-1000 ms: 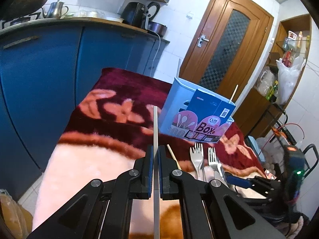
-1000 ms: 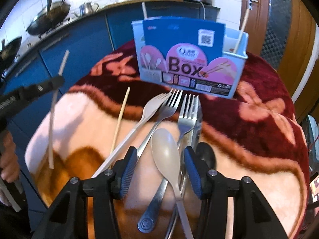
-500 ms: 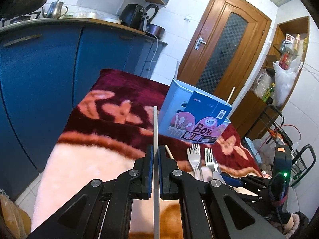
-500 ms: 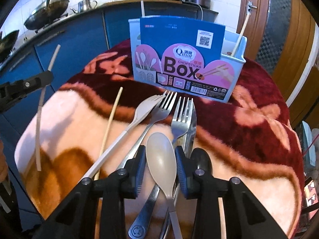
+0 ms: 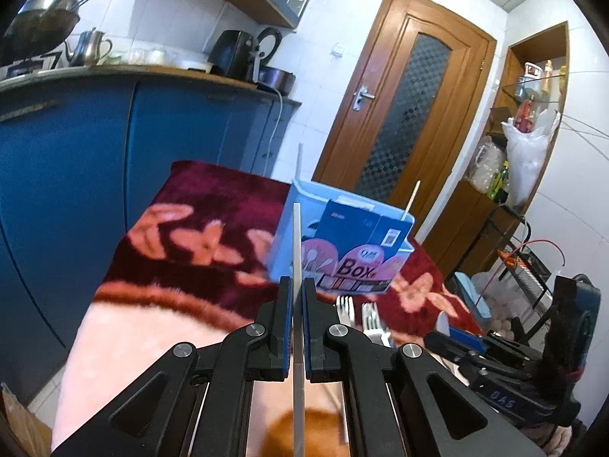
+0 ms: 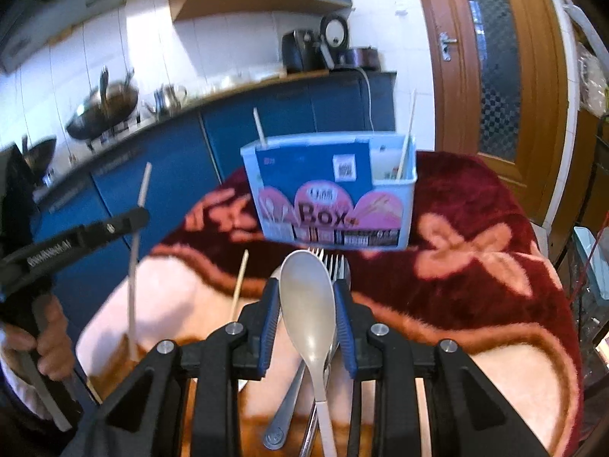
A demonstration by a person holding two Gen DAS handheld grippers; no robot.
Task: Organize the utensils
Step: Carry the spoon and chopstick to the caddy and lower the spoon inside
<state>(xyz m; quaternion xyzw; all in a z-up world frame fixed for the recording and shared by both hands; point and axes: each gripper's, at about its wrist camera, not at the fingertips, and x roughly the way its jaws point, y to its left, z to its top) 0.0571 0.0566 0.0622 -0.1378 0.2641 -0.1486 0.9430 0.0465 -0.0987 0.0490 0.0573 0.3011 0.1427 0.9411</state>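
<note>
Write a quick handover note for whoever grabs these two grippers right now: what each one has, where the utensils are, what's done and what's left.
Left gripper: shut on a pale chopstick, held upright short of the blue utensil box.
Right gripper: jaws closed on the beige spoon, bowl pointing at the box.
Done: two sticks already stand in the box, one at each end.
Left: drop in the chopstick and the spoon, then the forks, the metal spoon and the loose chopstick lying on the blanket.
</note>
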